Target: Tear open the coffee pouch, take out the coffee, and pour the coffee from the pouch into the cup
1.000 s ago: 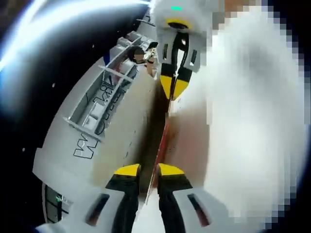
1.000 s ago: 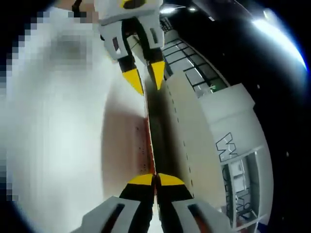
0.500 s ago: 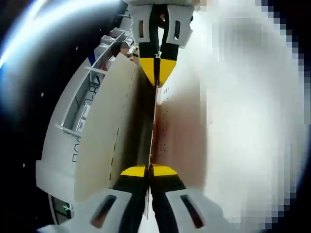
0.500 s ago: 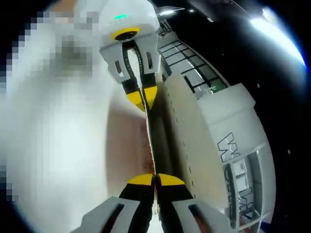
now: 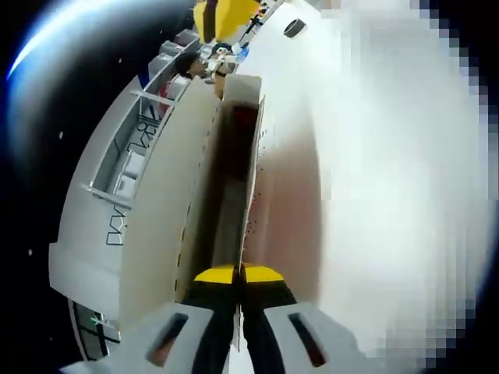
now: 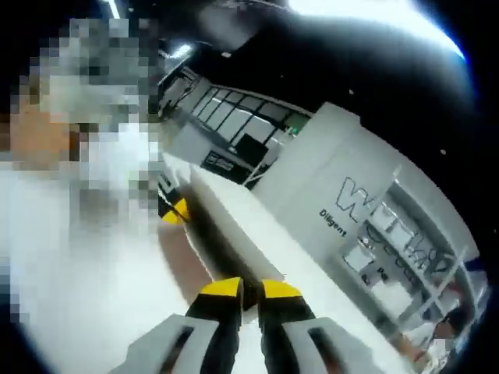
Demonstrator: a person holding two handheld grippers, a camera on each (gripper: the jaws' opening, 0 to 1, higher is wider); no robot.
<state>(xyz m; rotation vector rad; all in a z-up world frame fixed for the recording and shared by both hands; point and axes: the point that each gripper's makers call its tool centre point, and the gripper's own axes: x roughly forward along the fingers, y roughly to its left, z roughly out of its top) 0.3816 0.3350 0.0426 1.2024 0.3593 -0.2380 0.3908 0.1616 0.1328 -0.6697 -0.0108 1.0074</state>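
The right gripper (image 5: 222, 15) has pulled away from the coffee pouch (image 5: 234, 179), whose far end now gapes, dark red inside. The left gripper (image 5: 238, 274) pinches its near edge. In the right gripper view, the right gripper (image 6: 251, 289) clamps a pale strip (image 6: 234, 226).

Left gripper (image 5: 238, 274) raised, yellow-tipped jaws pressed together on the pouch (image 5: 234, 187) edge. Right gripper (image 6: 242, 289) also raised, jaws nearly closed on a torn-off strip (image 6: 234, 234); its yellow tips seen at the top of the left gripper view.
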